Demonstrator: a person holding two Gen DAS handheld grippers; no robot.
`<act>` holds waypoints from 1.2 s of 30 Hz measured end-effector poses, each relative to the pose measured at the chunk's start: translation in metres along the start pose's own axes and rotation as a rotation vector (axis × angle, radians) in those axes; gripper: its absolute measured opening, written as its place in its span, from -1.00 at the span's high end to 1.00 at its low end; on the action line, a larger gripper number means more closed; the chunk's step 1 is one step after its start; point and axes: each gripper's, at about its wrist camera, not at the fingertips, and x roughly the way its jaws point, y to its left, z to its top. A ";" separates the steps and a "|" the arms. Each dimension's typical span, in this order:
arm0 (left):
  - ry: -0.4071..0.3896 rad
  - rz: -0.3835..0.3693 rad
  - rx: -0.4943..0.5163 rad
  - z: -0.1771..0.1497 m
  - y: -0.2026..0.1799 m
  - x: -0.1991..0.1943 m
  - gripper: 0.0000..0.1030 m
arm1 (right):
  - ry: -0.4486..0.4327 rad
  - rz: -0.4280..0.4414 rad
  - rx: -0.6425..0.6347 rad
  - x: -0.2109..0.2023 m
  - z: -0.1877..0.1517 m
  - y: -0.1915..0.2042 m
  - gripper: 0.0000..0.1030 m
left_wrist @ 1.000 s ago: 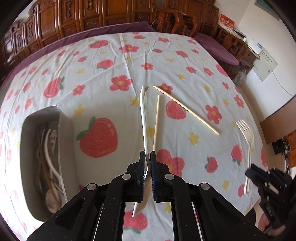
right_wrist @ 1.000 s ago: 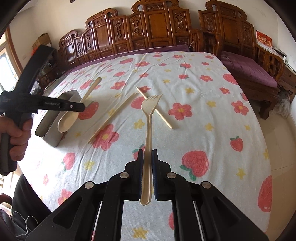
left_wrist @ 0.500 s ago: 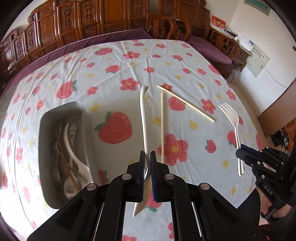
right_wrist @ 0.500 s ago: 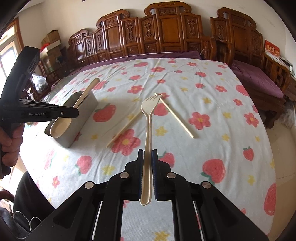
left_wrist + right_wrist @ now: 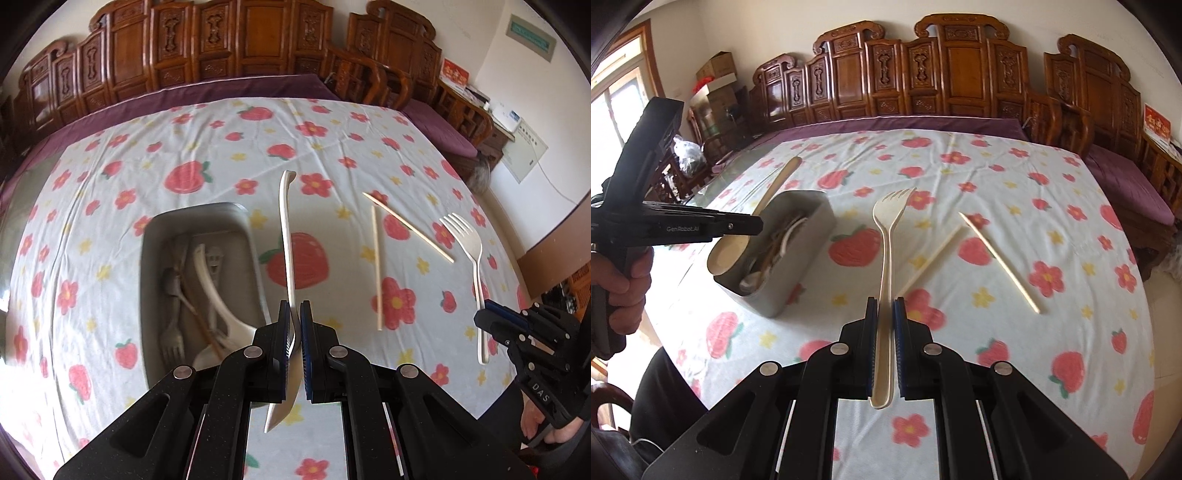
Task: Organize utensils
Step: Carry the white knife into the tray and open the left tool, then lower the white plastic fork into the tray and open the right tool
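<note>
While the left gripper [image 5: 294, 314] is pinching a cream spoon [image 5: 286, 236] edge-on above the tablecloth [image 5: 110, 184], just right of the gray bin [image 5: 147, 295] of utensils, two chopsticks [image 5: 376, 266] are lying apart from it farther right. From the right wrist view, the right gripper [image 5: 885, 310] is clamping a cream fork [image 5: 888, 236], tines forward, with the bin [image 5: 809, 236] sitting to its left and the spoon bowl [image 5: 727, 251] hanging over the bin's near end.
</note>
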 end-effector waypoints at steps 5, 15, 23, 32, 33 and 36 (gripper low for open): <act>-0.004 0.001 -0.045 -0.004 0.030 0.000 0.90 | 0.012 0.015 -0.022 0.009 0.010 0.026 0.80; -0.015 0.020 -0.072 -0.013 0.066 0.007 0.90 | 0.045 0.018 -0.072 0.020 0.020 0.064 0.80; -0.008 0.008 -0.108 -0.011 0.082 0.021 0.90 | 0.072 0.016 -0.095 0.030 0.023 0.078 0.80; -0.020 0.015 -0.115 -0.005 0.083 0.022 0.61 | 0.078 0.010 -0.108 0.036 0.026 0.087 0.80; -0.029 0.018 -0.110 -0.006 0.083 0.019 0.61 | 0.078 0.011 -0.108 0.037 0.026 0.088 0.80; -0.044 0.021 -0.105 -0.008 0.086 0.011 0.59 | 0.077 0.016 -0.112 0.038 0.028 0.093 0.80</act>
